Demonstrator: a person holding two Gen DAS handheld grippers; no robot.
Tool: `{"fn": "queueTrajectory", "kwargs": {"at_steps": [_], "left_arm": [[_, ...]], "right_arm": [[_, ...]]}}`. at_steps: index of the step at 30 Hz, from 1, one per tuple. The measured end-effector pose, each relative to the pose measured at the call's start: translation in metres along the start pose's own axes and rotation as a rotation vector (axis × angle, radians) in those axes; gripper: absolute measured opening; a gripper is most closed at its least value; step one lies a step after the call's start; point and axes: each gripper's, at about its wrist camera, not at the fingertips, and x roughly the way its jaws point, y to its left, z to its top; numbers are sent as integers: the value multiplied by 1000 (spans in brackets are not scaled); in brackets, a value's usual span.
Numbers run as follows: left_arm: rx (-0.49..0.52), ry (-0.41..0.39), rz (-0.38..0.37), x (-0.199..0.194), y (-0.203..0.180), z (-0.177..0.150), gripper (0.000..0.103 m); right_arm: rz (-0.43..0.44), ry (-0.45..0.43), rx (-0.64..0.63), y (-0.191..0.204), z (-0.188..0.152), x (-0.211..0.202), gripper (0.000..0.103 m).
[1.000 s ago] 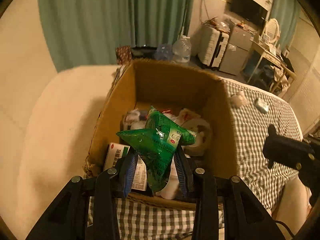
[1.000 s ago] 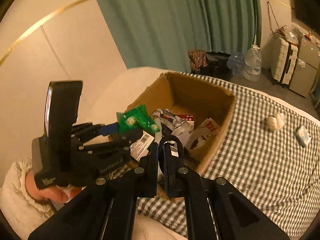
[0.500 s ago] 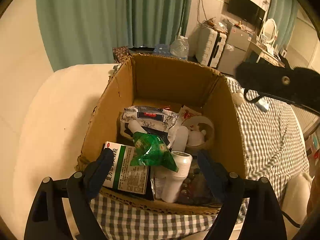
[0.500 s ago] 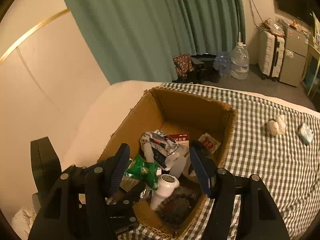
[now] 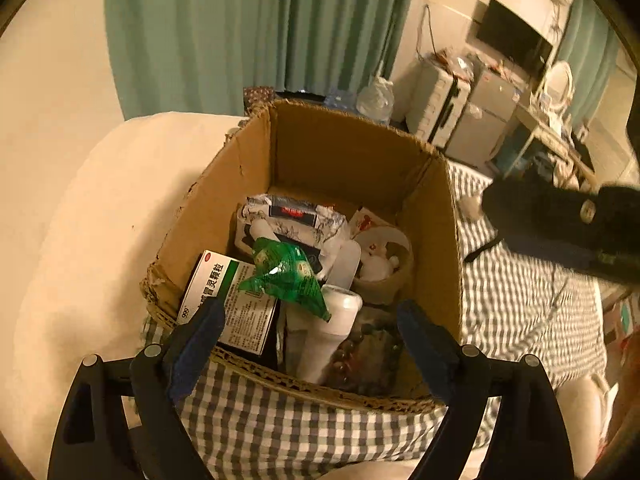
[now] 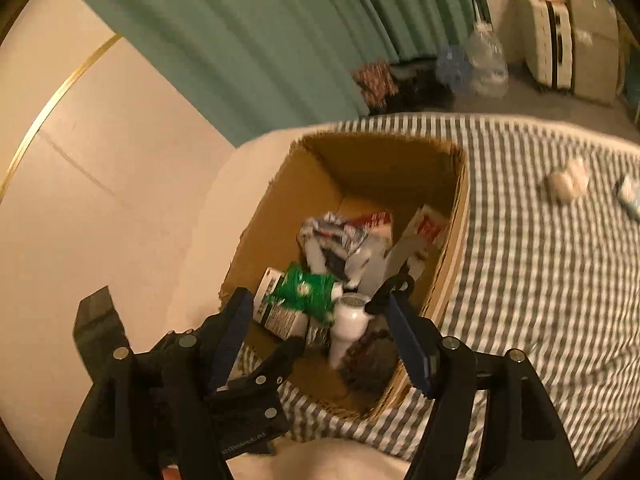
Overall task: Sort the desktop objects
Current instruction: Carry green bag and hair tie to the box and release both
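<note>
An open cardboard box stands on the checked cloth and holds several items. A green foil packet lies on top, beside a green-and-white medicine box and a white bottle. My left gripper is open and empty just before the box's near rim. My right gripper is open and empty above the same near corner; the green packet and white bottle show between its fingers. The right gripper's body crosses the left wrist view.
A crumpled white wad and a small pale packet lie on the checked cloth right of the box. A cream cushion lies left of the box. Green curtain, bottles and appliances stand behind.
My left gripper opened and let the green packet drop into the box. My right gripper opened too and moved over the box's near corner.
</note>
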Motion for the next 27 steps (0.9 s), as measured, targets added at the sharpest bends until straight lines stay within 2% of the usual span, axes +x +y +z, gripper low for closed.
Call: {"fn": "queueTrajectory", "kwargs": {"at_steps": [4,7,10,14,17,20,24,27], "left_arm": [[-63,-36,-35,2,5,-1,91],[-69,-22,-47,9,4,-2,91],[-71,-21,-12,18,1,-6,91],[-101,-34,54,32,6,-9,91],[-153,-61,24,39,14,-9,91],[-132,-57,38,42,12,-9,93],[-73,-61,93,48,6,-10,93],[-39,-72,129,50,3,-13,93]], "right_arm": [[49,12,54,-2,-7,7,76],[52,33,85,-2,-8,17,78],[58,38,103,2,-8,25,78],[155,69,192,1,-11,34,80],[208,102,241,-1,-16,39,80],[224,78,263,-7,-20,33,80],[341,82,341,-24,-23,21,81],[389,88,383,-37,-25,16,84]]}}
